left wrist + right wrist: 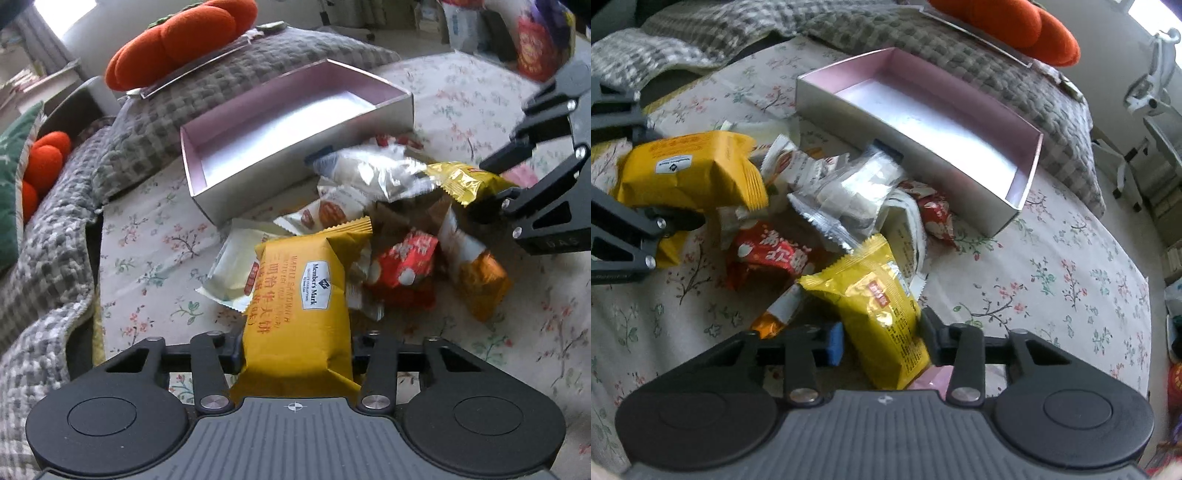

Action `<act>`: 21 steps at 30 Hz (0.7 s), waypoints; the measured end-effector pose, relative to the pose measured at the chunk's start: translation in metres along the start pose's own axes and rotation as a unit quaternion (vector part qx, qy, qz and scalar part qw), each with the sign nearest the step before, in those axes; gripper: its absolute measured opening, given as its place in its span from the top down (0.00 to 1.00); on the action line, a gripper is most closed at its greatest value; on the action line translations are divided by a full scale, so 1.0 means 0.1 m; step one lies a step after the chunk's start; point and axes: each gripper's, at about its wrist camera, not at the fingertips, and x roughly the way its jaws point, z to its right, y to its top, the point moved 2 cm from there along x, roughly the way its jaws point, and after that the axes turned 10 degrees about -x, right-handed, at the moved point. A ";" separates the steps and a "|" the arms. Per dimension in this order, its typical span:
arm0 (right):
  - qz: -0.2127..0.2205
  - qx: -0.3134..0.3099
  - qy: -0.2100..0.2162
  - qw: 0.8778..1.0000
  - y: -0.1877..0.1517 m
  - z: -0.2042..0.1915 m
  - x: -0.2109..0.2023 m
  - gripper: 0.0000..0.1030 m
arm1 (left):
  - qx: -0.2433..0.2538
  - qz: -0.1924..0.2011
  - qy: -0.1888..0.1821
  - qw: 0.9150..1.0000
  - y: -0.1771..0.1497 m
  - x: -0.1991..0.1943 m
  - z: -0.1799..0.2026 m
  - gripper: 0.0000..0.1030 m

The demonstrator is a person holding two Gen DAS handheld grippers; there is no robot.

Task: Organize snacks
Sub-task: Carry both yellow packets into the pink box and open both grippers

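Observation:
A pile of snack packets (373, 206) lies on a flowered cloth in front of an empty white box with a pink lining (295, 125), also in the right wrist view (923, 122). My left gripper (297, 349) is shut on a large yellow Member's Mark packet (303, 306), which also shows at the left of the right wrist view (690, 173). My right gripper (882, 339) is shut on a smaller yellow foil packet (879, 306), which shows above the pile in the left wrist view (469, 181). Red (768, 254), silver (846, 195) and orange (476, 280) packets lie in the pile.
A grey checked blanket (155, 122) lies behind and left of the box. Orange plush cushions (184, 37) rest on it beside a flat lid. A white chair (1145, 99) stands at the far right. More bags (532, 48) sit beyond the cloth.

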 end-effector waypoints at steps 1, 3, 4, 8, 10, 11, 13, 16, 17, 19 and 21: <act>0.001 0.006 -0.001 1.000 0.00 0.02 -0.02 0.70 | -0.010 0.002 -0.006 1.000 0.01 -0.01 -0.02 0.62; 0.005 0.023 0.000 1.000 0.00 0.06 -0.06 0.72 | -0.026 0.005 -0.011 1.000 0.03 -0.03 -0.06 0.63; 0.005 0.030 0.001 1.000 0.01 0.08 -0.07 0.73 | -0.033 0.006 -0.013 0.999 0.03 -0.03 -0.08 0.64; 0.012 0.054 0.005 0.998 -0.01 0.13 -0.13 0.76 | -0.071 0.014 -0.024 0.997 0.06 -0.10 -0.16 0.65; 0.016 0.061 0.003 0.998 0.00 0.16 -0.16 0.77 | -0.085 0.023 -0.029 0.996 0.07 -0.15 -0.17 0.65; 0.019 0.065 0.004 0.998 0.00 0.17 -0.18 0.78 | -0.090 0.027 -0.031 0.995 0.07 -0.18 -0.17 0.65; 0.027 0.073 0.010 0.997 -0.01 0.18 -0.23 0.79 | -0.101 0.037 -0.036 0.994 0.08 -0.23 -0.17 0.65; 0.032 0.081 0.010 0.996 -0.03 0.20 -0.26 0.79 | -0.115 0.046 -0.042 0.991 0.09 -0.29 -0.16 0.65; 0.032 0.085 0.010 0.996 -0.04 0.21 -0.26 0.79 | -0.119 0.049 -0.044 0.991 0.08 -0.31 -0.16 0.65; 0.034 0.095 0.008 0.995 -0.05 0.23 -0.28 0.79 | -0.129 0.055 -0.046 0.989 0.07 -0.36 -0.18 0.65; 0.042 0.104 0.008 0.994 -0.05 0.25 -0.32 0.79 | -0.143 0.059 -0.051 0.987 0.06 -0.40 -0.22 0.65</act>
